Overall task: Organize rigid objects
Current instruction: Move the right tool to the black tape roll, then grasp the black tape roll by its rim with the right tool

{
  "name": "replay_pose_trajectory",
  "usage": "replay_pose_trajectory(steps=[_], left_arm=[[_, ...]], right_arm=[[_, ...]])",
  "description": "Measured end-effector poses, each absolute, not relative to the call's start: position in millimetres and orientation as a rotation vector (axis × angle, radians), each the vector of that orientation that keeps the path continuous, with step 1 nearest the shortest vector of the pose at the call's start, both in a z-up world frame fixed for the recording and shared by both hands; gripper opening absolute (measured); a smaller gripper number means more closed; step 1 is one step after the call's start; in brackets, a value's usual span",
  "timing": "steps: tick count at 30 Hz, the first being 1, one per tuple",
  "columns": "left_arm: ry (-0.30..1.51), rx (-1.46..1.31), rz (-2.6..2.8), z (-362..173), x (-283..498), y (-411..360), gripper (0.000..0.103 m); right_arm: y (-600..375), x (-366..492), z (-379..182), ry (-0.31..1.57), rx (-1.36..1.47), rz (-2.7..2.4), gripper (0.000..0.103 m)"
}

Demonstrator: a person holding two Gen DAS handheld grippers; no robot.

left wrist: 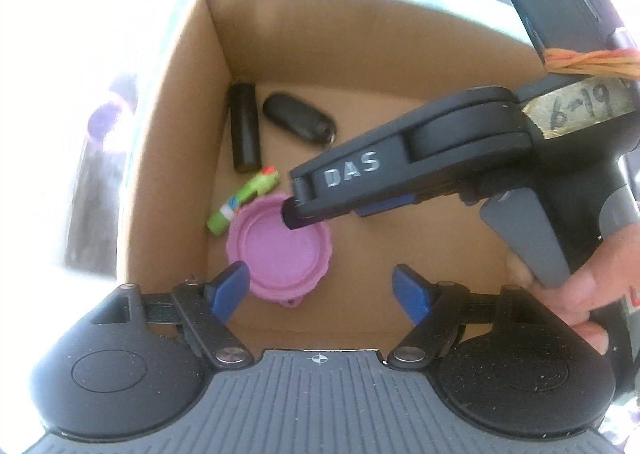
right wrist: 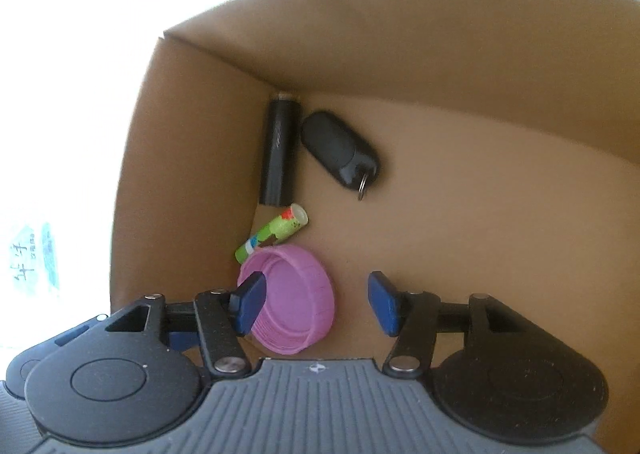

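Left wrist view: cardboard box holds four things: one pink lid, one green tube touching lid's far-left rim, one black cylinder beyond tube by box's left wall, one black key fob just right of cylinder. Left gripper spread, empty, near side of lid. Right gripper over lid, marked "DAS"; taped tag reads "6-19".

Right wrist view: same four things. Right gripper released, lid lying loose beside its left finger. Fob bears one key ring.
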State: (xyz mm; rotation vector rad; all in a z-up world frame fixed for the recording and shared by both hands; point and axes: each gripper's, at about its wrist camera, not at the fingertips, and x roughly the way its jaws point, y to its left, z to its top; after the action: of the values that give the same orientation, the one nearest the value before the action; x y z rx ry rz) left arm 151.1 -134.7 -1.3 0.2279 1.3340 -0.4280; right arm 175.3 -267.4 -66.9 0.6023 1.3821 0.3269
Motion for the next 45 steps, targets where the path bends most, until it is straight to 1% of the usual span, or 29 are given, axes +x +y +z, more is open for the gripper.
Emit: replay_pose_trajectory(steps=[6, 9, 11, 14, 18, 20, 23, 29, 33, 39, 42, 45], left_arm=[[1.154, 0.195, -0.550, 42, 131, -123, 0.079], [1.066, 0.186, -0.609, 65, 112, -107, 0.079], [1.037, 0.196, -0.639, 77, 99, -96, 0.079], [1.012, 0.217, -0.686, 88, 79, -81, 0.079], [1.017, 0.243, -0.772, 90, 46, -64, 0.079], [1.048, 0.264, -0.804, 77, 33, -61, 0.081], [1.086, 0.315, -0.822, 51, 13, -62, 0.081], [1.116, 0.450, -0.810, -8, -18, -78, 0.080], [1.116, 0.526, -0.784, -37, -31, -89, 0.079], [1.126, 0.543, -0.730, -56, -25, -96, 0.075], [1.129, 0.555, -0.722, -62, -22, -99, 0.071], [1.129, 0.554, -0.727, -64, -21, -101, 0.069]], right_arm=[[-291, 142, -5, 1.201, 0.638, 0.231, 0.059], [-294, 107, 32, 1.086, 0.679, 0.189, 0.059], [-297, 84, 57, 1.018, 0.705, 0.156, 0.059], [-282, 38, 78, 0.939, 0.732, 0.100, 0.059], [-271, -14, 101, 0.905, 0.719, 0.014, 0.059], [-261, -37, 97, 0.920, 0.723, -0.024, 0.059], [-245, -60, 73, 0.999, 0.725, -0.076, 0.059], [-221, -68, 6, 1.134, 0.638, -0.094, 0.059], [-214, -70, -18, 1.184, 0.595, -0.066, 0.058], [-202, -58, -39, 1.236, 0.539, -0.014, 0.049], [-199, -53, -45, 1.248, 0.525, 0.007, 0.047], [-197, -51, -49, 1.257, 0.526, 0.020, 0.041]])
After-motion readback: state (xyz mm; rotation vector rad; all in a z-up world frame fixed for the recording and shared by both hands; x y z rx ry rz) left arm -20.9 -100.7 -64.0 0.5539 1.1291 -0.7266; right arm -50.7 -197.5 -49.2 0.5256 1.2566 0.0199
